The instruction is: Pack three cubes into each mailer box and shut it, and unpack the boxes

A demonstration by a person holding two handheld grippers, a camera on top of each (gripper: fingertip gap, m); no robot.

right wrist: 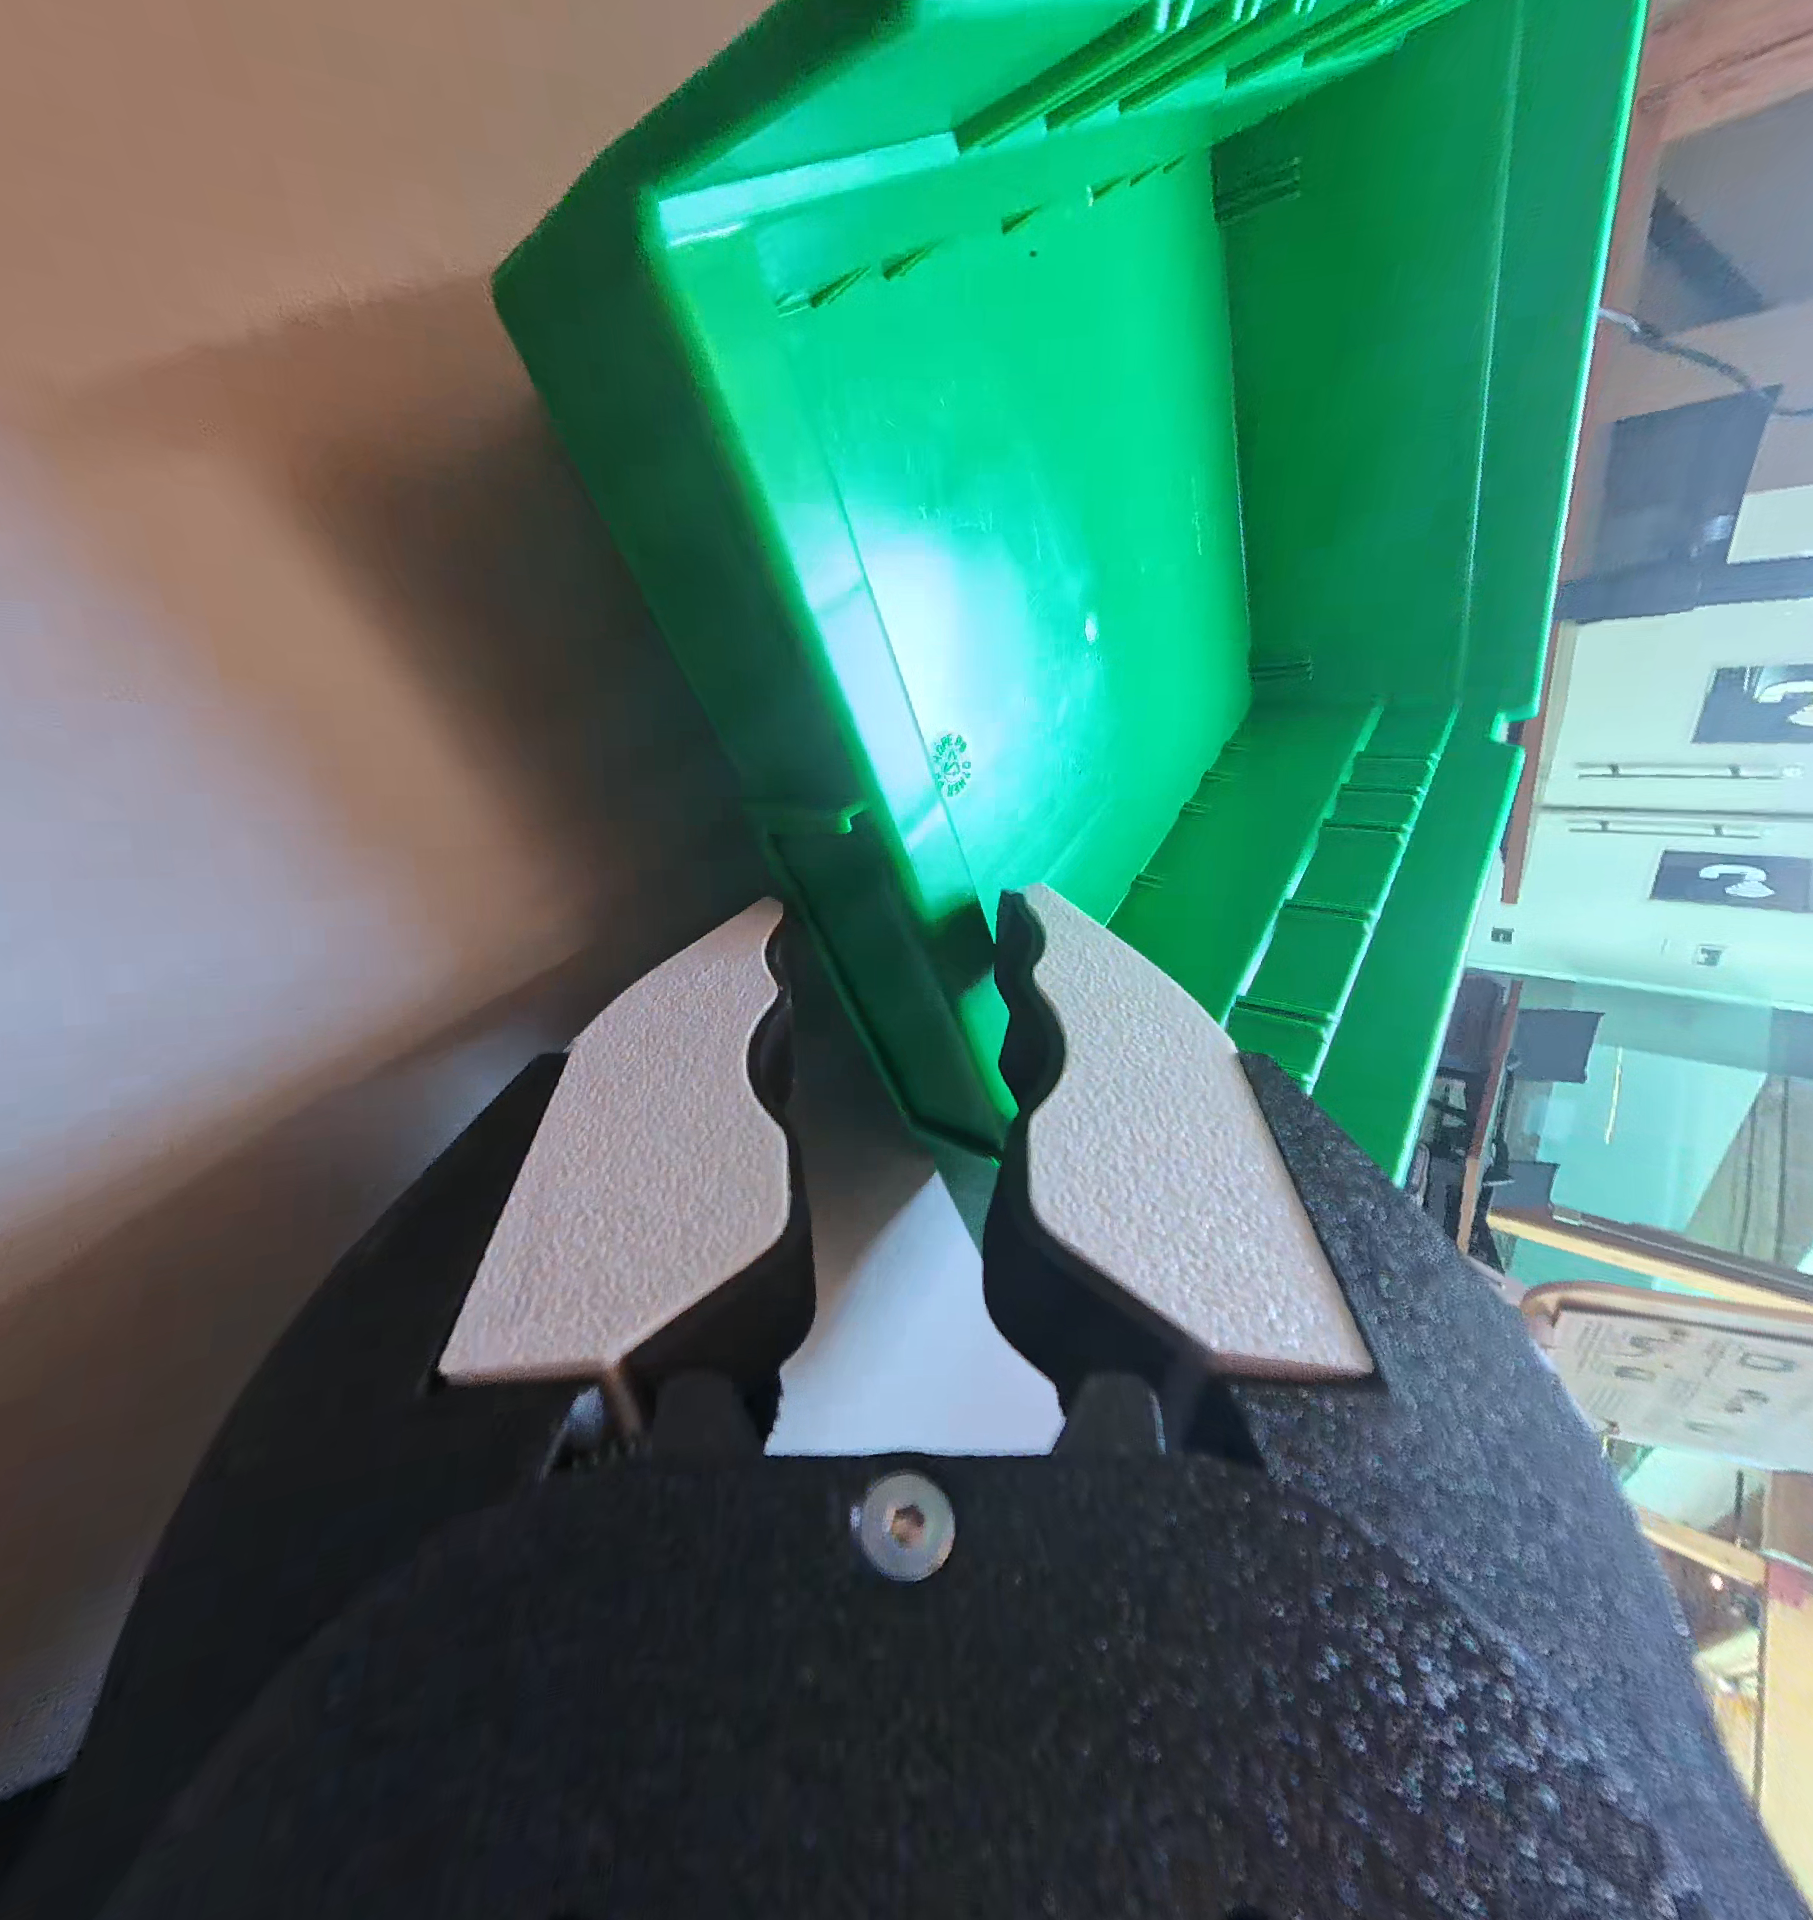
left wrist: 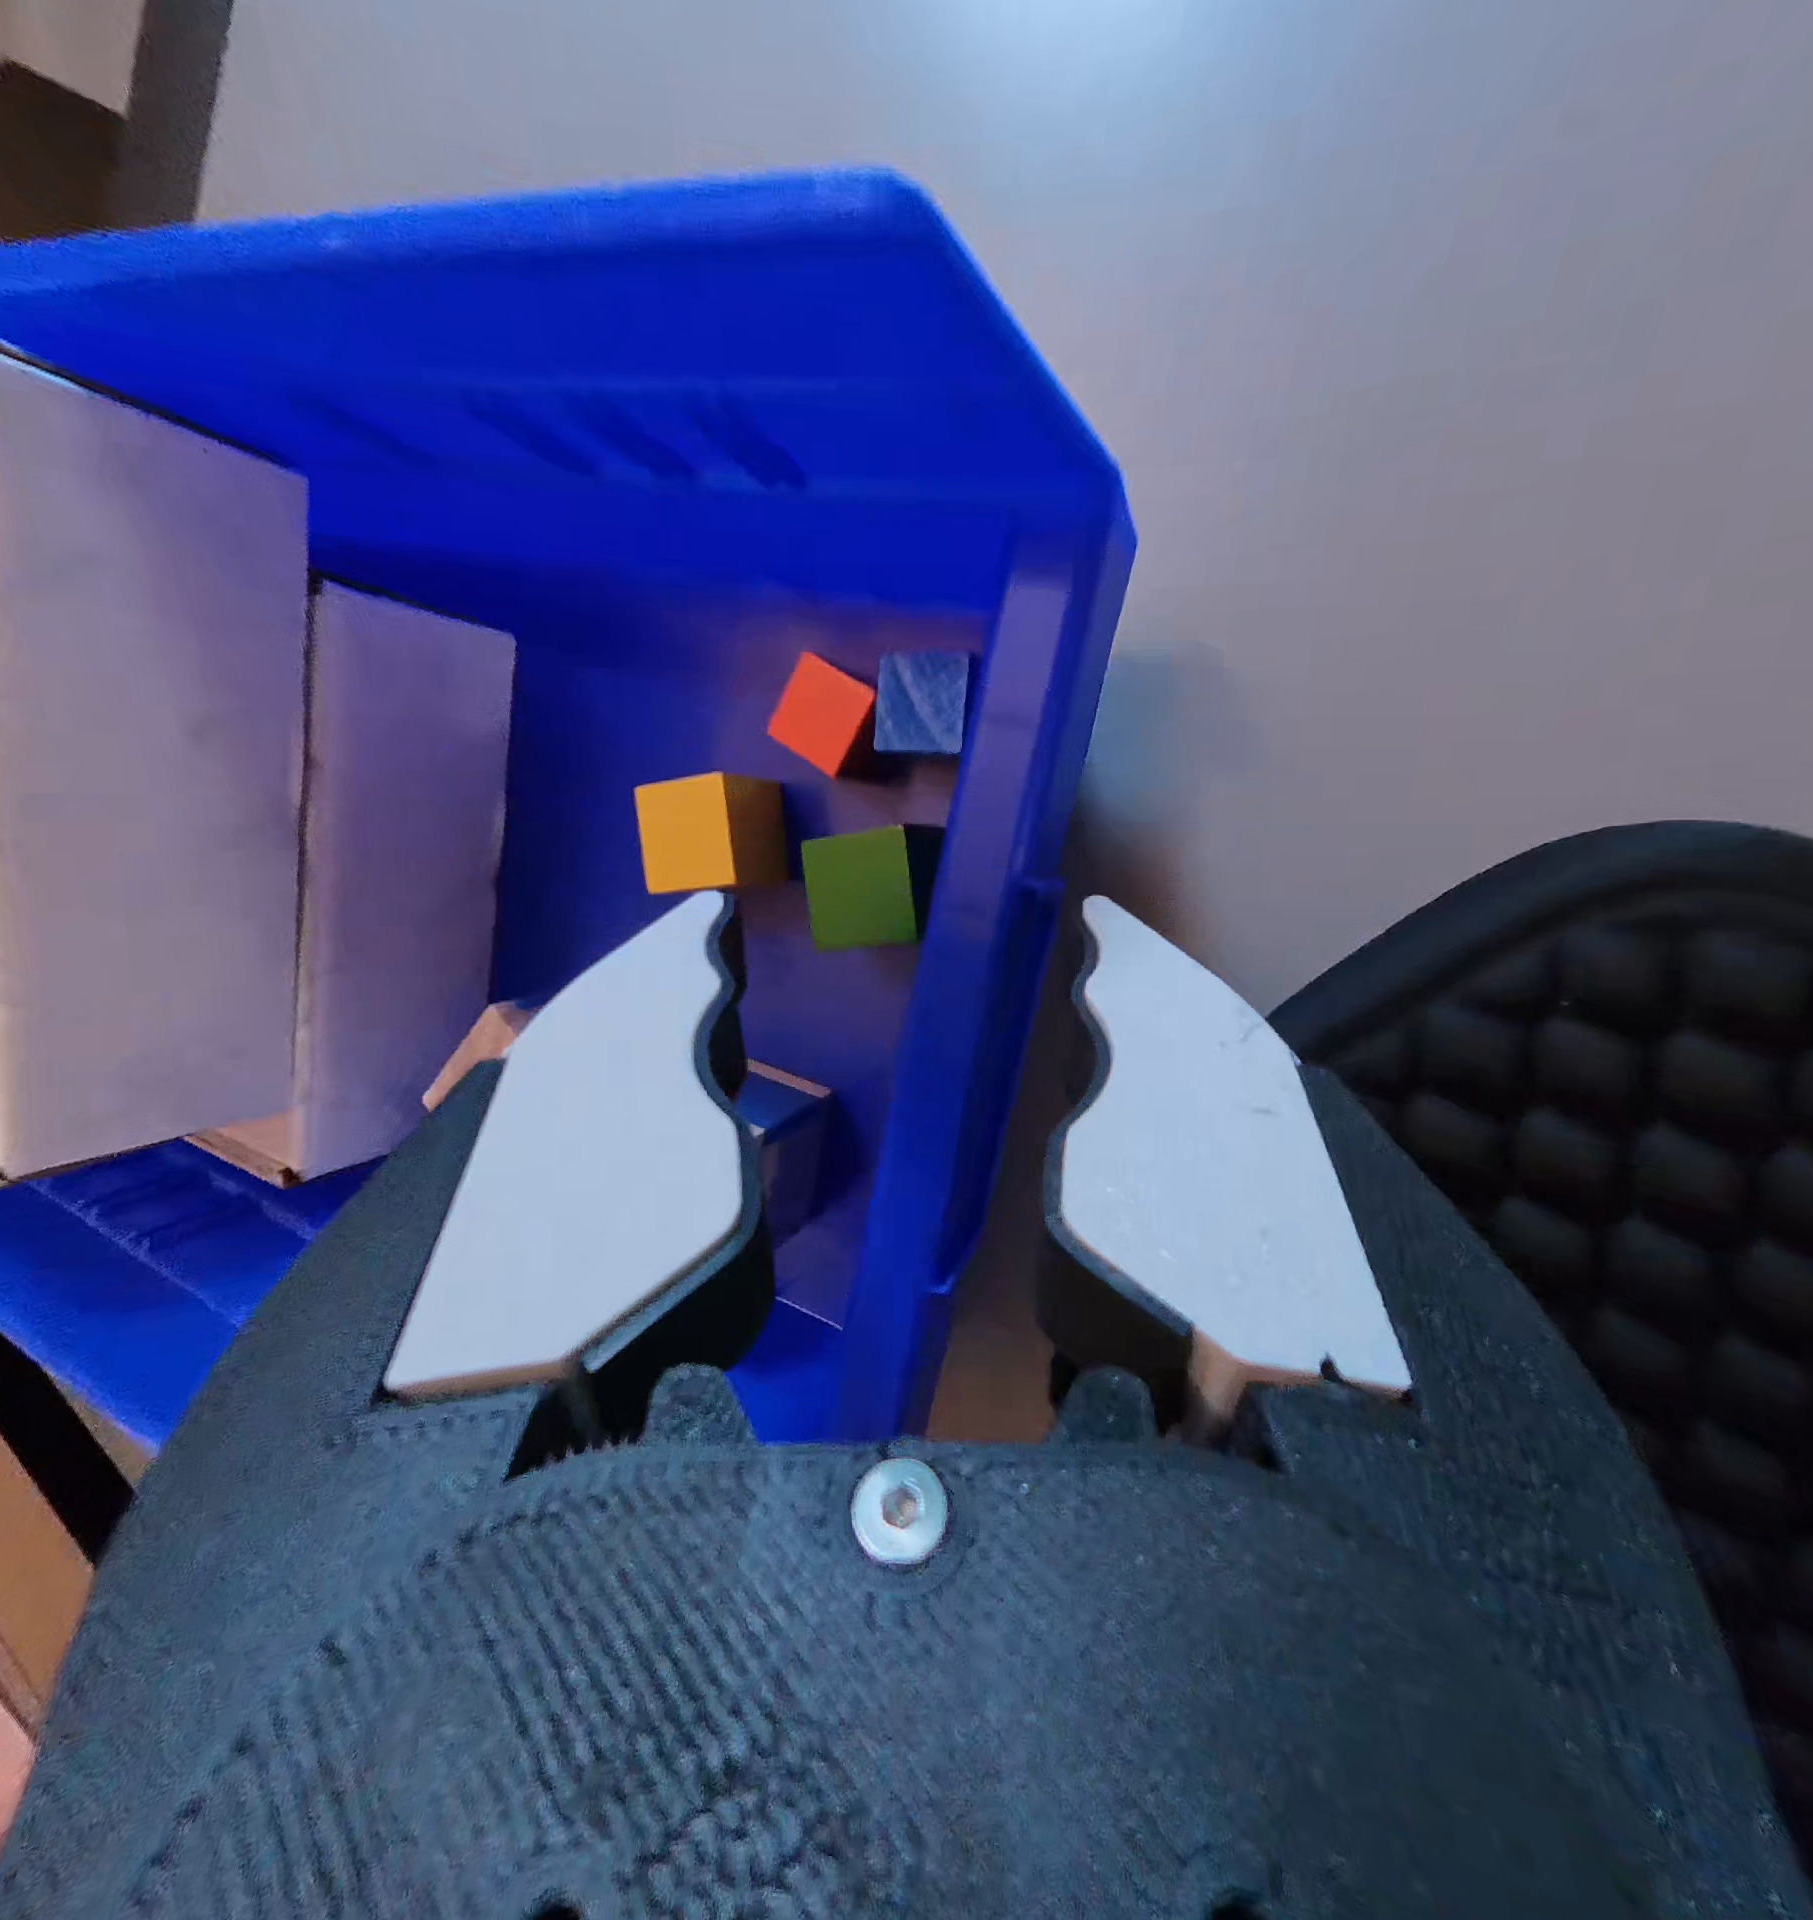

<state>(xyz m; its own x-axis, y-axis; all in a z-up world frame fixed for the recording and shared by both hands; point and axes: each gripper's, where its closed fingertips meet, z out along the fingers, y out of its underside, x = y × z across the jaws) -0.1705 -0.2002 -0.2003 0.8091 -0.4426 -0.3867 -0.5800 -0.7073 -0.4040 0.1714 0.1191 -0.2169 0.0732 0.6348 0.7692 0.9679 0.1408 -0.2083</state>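
Note:
A blue bin [left wrist: 673, 343] holds two pale cardboard mailer boxes [left wrist: 133, 727] on its left side. Loose cubes lie on its floor: orange-red [left wrist: 819, 712], blue [left wrist: 923, 701], yellow [left wrist: 694, 831] and green [left wrist: 860, 883]. Another blue cube [left wrist: 793, 1132] lies by my left finger. My left gripper [left wrist: 902, 914] is open and straddles the bin's right wall, one finger inside and one outside. My right gripper [right wrist: 891, 914] is shut on the side wall of an empty green bin [right wrist: 1037, 520], with one finger on each face.
A black dimpled mat [left wrist: 1608, 1143] lies right of the blue bin. The pale tabletop [left wrist: 1401, 416] runs behind it. In the right wrist view the table [right wrist: 258, 727] is on the left and a room with shelves [right wrist: 1712, 727] on the right. One gripper's finger ends stand about 45 cm off the other's.

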